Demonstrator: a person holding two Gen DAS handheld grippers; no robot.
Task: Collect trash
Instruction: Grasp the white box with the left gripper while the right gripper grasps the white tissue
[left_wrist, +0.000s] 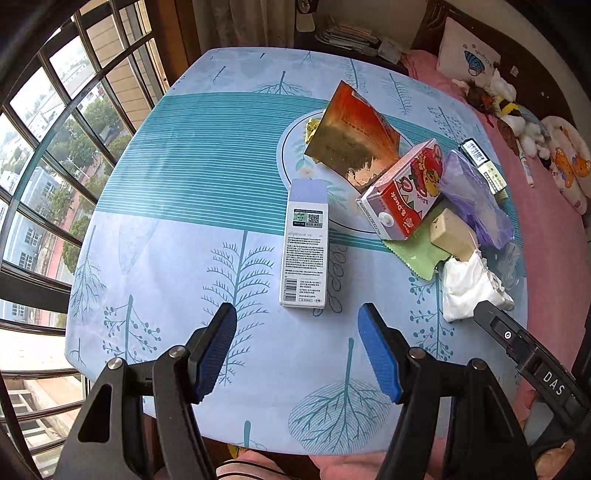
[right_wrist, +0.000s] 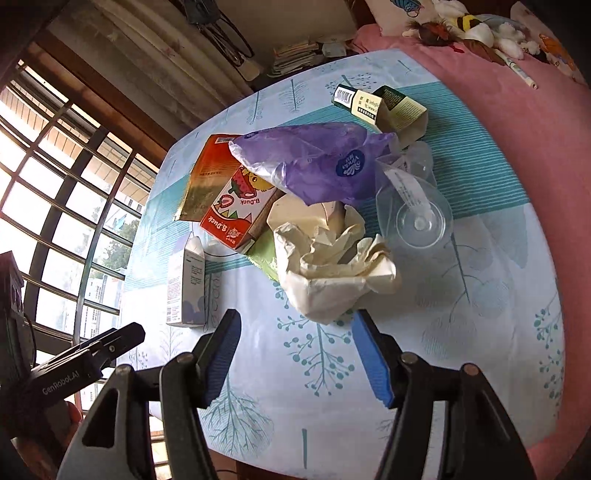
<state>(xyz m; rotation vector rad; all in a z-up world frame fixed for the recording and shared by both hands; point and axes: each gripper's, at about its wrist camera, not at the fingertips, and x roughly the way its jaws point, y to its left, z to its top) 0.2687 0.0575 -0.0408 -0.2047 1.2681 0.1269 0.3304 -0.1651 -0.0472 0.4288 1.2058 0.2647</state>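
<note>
Blue-padded left tongs are being held spread above the worktop, nothing being pinched; a tall white carton is lying just ahead of their tips. Right tongs are likewise being held apart and empty, with crumpled white paper lying just beyond their tips. Further ahead of the right tongs, the following trash is being kept in a heap: a red B.Duck carton, a purple plastic bag, an orange-and-gold pouch, a clear plastic cup. A dark green box is lying farthest off, apart from the heap.
</note>
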